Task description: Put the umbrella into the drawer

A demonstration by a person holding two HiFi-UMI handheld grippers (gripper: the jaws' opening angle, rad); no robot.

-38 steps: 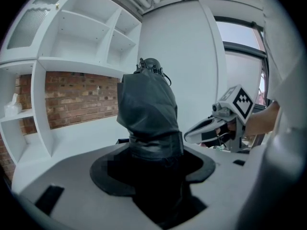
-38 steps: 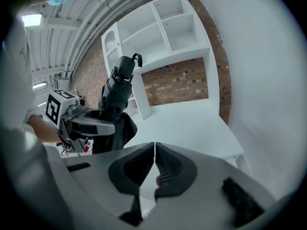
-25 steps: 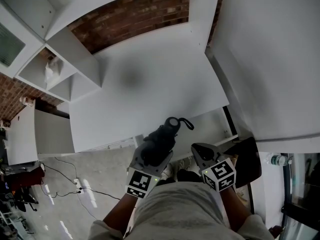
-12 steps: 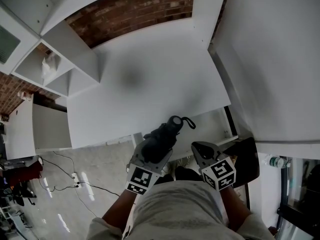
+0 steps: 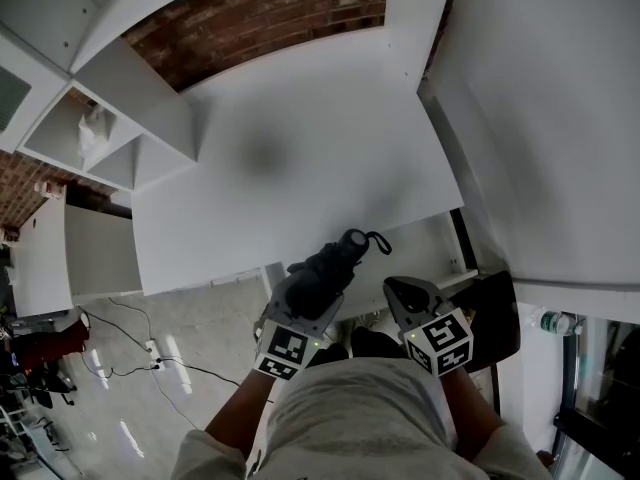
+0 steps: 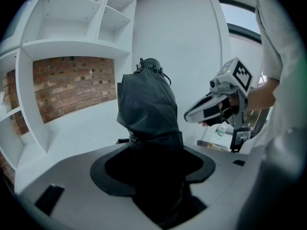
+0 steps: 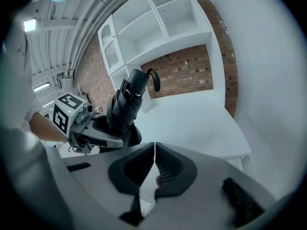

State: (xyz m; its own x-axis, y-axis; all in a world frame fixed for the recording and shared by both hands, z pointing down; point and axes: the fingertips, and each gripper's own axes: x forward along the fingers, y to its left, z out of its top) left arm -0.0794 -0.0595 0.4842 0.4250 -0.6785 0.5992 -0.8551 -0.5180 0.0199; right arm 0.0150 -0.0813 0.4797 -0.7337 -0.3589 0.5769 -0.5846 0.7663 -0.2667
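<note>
Your left gripper [image 5: 303,306] is clamped on the umbrella [image 5: 325,271]. In the left gripper view the dark folded fabric [image 6: 146,104] fills the gap between the jaws and stands up out of them. Its handle end and the strap [image 5: 374,240] loop are at the top. From the head view, the umbrella hangs over the near edge of the desk [image 5: 300,138], with the handle end pointing in over the white top. It does not rest on the desk.

Your right gripper [image 5: 402,293] is just beside the left one. Its jaws [image 7: 154,163] are pressed together with nothing between them.

The desk is plain white. A soft grey shadow lies on it, well away from the umbrella. Behind the desk runs a brick wall [image 5: 270,18]. To your left, white shelves [image 5: 140,118] rise from the desk, and one cubby holds a small white crumpled thing. A tall white panel [image 5: 540,118] closes off the right side. Below the desk's near edge a white ledge [image 5: 425,251] shows. I cannot tell whether that is the drawer.

The floor [image 5: 190,318] to your left is pale and glossy, with cables [image 5: 130,353] trailing across it. A bottle [image 5: 556,320] lies low at the far right.
</note>
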